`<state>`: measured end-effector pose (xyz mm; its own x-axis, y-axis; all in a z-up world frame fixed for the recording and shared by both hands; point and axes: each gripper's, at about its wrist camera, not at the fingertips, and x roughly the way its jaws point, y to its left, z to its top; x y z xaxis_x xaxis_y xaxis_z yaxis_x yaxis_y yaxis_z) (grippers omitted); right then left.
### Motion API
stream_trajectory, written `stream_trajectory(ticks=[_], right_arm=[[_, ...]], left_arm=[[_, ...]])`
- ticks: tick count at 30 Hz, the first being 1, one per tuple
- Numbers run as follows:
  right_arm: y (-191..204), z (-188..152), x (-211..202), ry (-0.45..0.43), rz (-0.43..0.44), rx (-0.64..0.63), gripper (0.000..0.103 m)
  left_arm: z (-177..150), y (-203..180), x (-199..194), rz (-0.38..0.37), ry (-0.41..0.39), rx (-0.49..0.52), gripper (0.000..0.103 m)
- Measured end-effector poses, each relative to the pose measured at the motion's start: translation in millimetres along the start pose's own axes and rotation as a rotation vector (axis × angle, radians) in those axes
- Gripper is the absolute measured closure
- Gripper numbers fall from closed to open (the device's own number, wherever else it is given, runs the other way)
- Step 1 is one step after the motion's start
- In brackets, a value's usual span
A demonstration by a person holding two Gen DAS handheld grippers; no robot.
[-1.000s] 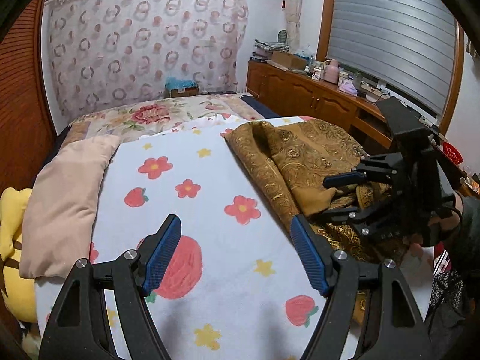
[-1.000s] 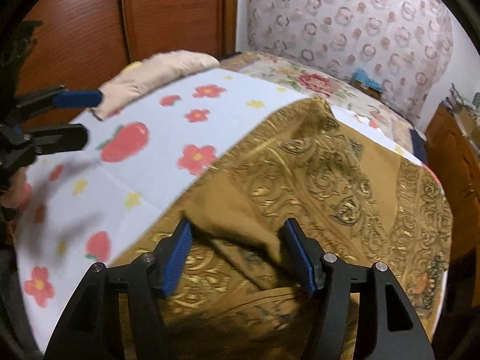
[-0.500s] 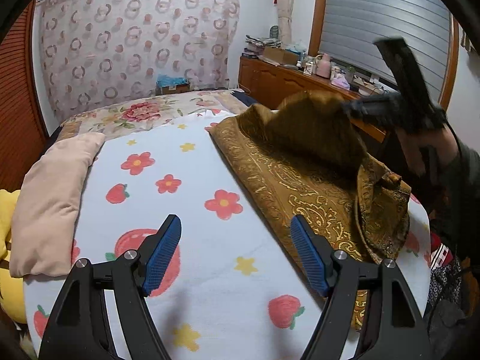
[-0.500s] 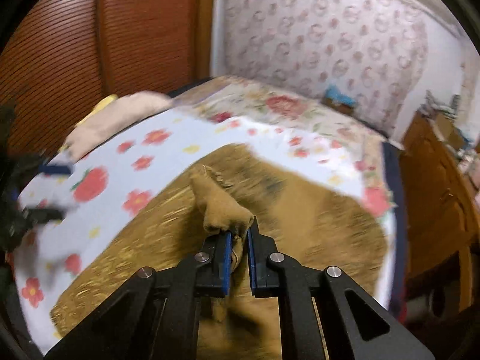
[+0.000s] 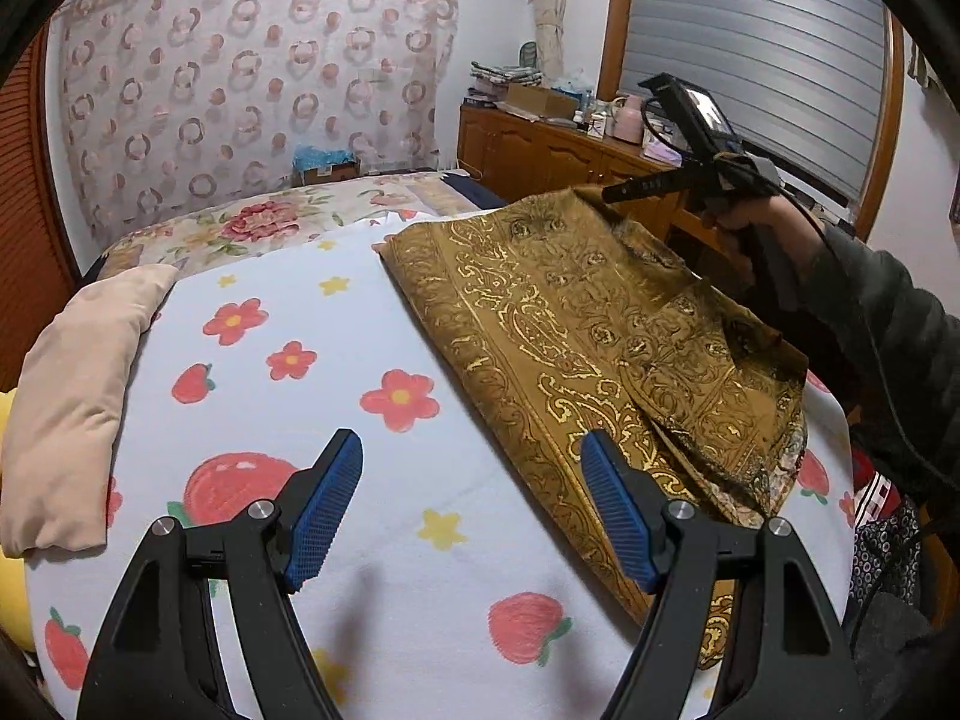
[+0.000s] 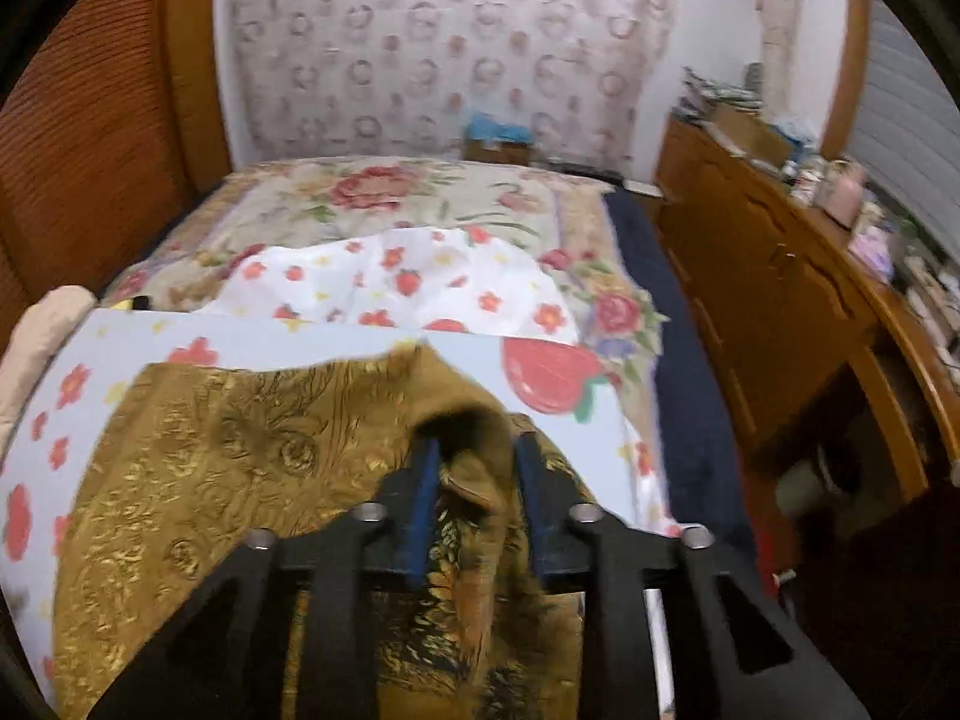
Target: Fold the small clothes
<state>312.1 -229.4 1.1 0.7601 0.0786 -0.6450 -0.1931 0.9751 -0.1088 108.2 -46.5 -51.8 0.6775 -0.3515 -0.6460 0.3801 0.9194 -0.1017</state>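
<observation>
We are mid-fold: our right claw [image 6: 474,480], its blue pads slightly parted, has a bunched corner of the gold-patterned brown cloth [image 5: 600,324] between them; whether it grips or has just let go, we cannot tell. Our left claw [image 5: 471,510] hangs released above the fruit-printed sheet [image 5: 300,396] beside the cloth. Next, we judge, comes laying and smoothing that corner. The cloth lies on a bed [image 6: 420,204], a wooden dresser [image 5: 540,144] alongside.

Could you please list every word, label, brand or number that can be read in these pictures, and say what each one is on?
None can be read.
The small screen on the right gripper is lit, but too small to read.
The boxes and clutter on the wooden cabinet show no legible lettering.
The brown-gold patterned cloth and the flower-and-strawberry sheet bear only patterns, no text.
</observation>
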Motion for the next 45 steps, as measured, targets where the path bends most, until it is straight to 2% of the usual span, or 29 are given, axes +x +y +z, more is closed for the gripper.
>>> stream_trajectory(ticks=[4, 7, 12, 16, 18, 23, 30, 34, 35, 36, 38, 41, 45], right_arm=[[12.0, -12.1, -26.5, -0.04, 0.033, -0.013, 0.063], [22.7, -34.7, -48.2, -0.037, 0.127, -0.038, 0.058], [68.8, -80.2, -71.8, -0.014, 0.272, -0.112, 0.052], [102.1, -104.3, -76.1, 0.02, 0.332, -0.15, 0.051], [116.2, -112.3, -81.6, 0.024, 0.346, -0.163, 0.051], [114.3, -119.4, -79.4, 0.029, 0.358, -0.197, 0.051], [113.2, -129.9, -72.5, 0.07, 0.334, -0.187, 0.051], [116.9, -139.0, -73.7, 0.049, 0.324, -0.199, 0.051], [118.3, -141.4, -76.4, 0.043, 0.339, -0.201, 0.061], [118.6, -145.8, -80.1, 0.04, 0.354, -0.204, 0.076], [117.1, -150.2, -85.6, 0.028, 0.355, -0.21, 0.096], [99.8, -157.9, -96.7, -0.004, 0.373, -0.164, 0.1], [65.1, -171.1, -122.7, -0.045, 0.358, -0.082, 0.1]], left_arm=[[-0.1, -0.1, -1.0, 0.004, -0.007, -0.007, 0.027], [-1.6, -0.9, -3.1, 0.012, -0.015, -0.012, 0.027], [-2.8, -3.2, -7.1, 0.012, -0.023, -0.015, 0.027], [-2.6, -5.0, -7.5, 0.011, -0.023, -0.01, 0.027], [-2.5, -7.3, -8.4, 0.014, -0.023, -0.002, 0.027], [-2.8, -9.8, -10.2, 0.006, -0.027, 0.001, 0.027], [-4.1, -11.9, -9.5, -0.004, -0.025, -0.005, 0.027], [-5.4, -13.0, -7.7, -0.01, -0.023, -0.01, 0.027], [-4.9, -12.7, -8.0, -0.008, -0.023, -0.009, 0.027], [-4.9, -13.0, -7.2, -0.01, -0.023, -0.01, 0.027], [-5.7, -13.2, -6.7, -0.012, -0.024, -0.01, 0.027], [-6.4, -14.3, -7.4, -0.015, -0.028, -0.009, 0.027], [-6.5, -16.4, -7.9, -0.02, -0.029, -0.004, 0.027]])
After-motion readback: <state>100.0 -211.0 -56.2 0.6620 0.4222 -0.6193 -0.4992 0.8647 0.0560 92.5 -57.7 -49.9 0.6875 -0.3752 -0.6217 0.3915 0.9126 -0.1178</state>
